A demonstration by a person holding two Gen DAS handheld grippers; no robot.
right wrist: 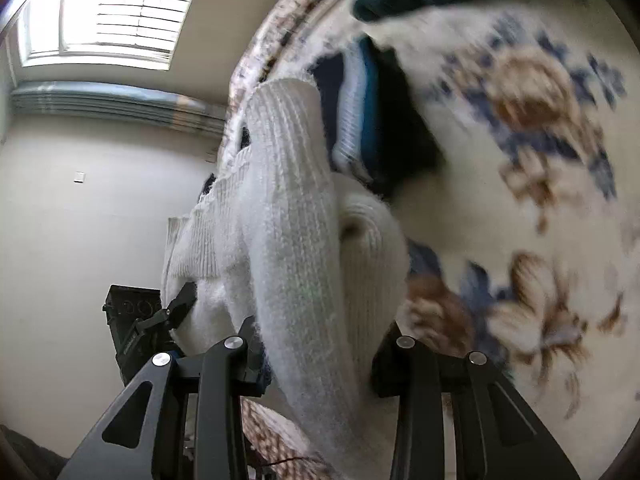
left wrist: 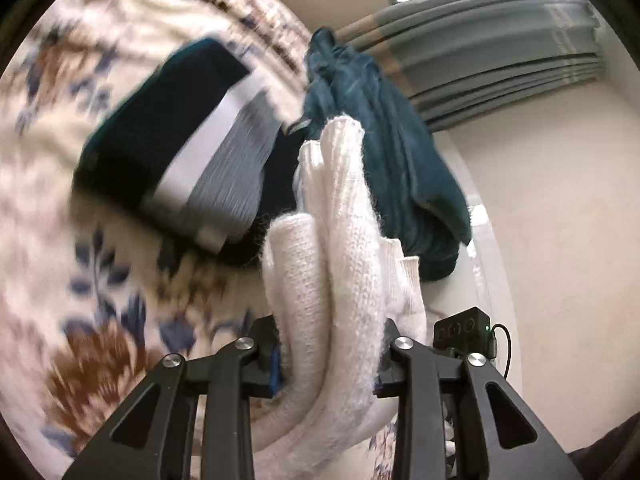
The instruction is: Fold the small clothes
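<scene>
A: The white knit garment (left wrist: 336,264) is fuzzy, ribbed wool-like cloth. At ten o'clock of it in the left wrist view lies a folded dark piece (left wrist: 176,148) with smooth white and ribbed grey bands.

B: The teal garment (left wrist: 384,140), at one o'clock, looks like soft matt cloth. The left hand-held gripper (left wrist: 328,364) is matt black plastic with shiny metal pins, and so is the right hand-held gripper (right wrist: 320,364). The floral bedcover (right wrist: 520,208) is matt printed fabric.

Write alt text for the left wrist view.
The left gripper clamps a white knitted garment that rises up the middle of the frame. Behind lie a striped folded garment and a teal one on a floral blanket.
</scene>
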